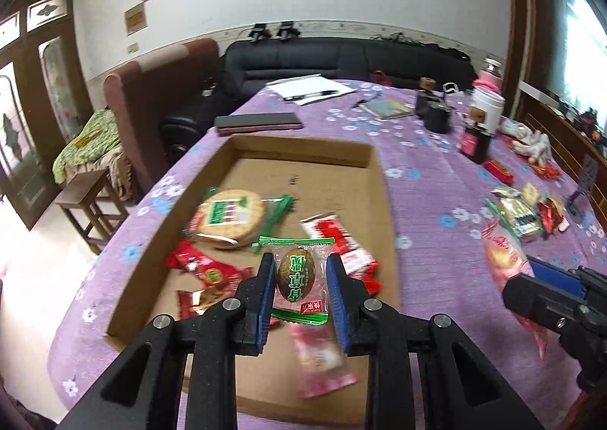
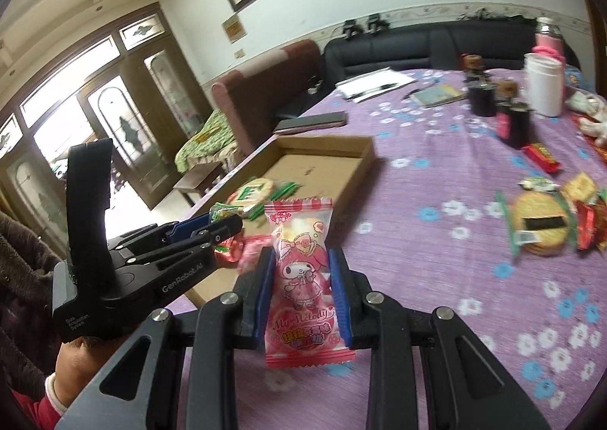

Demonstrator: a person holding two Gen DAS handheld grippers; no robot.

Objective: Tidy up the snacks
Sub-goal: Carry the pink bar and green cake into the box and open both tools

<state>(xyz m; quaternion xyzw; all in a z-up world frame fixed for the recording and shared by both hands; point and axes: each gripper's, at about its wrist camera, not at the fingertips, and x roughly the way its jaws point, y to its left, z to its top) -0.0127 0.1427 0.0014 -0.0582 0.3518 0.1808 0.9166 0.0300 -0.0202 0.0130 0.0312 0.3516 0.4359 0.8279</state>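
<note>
Two tongs, each loaded. Left tongs [image 1: 299, 287] pinch a clear-wrapped brown egg snack [image 1: 296, 278], held above the cardboard tray [image 1: 373, 179] on the purple tabletop [image 1: 436, 172]. Right tongs [image 2: 301, 287] clamp a pink candy packet [image 2: 301, 274] over the tabletop, just beside the tray. Loose snack pile [image 2: 546, 221] sits well apart, to the right.

The right hand-held gripper [image 2: 301, 270] is clamping a pink My Melody candy packet [image 2: 303, 278] between its blue pads, holding it upright over the purple flowered tabletop [image 2: 436, 225]. Just off to its left, the left hand-held gripper [image 2: 224, 227] is carrying a green-wrapped snack [image 2: 224, 212] over the near end of the cardboard tray [image 2: 334, 157]. Well off to the right, a pile of snacks [image 2: 550, 221] is sitting loose.
</note>
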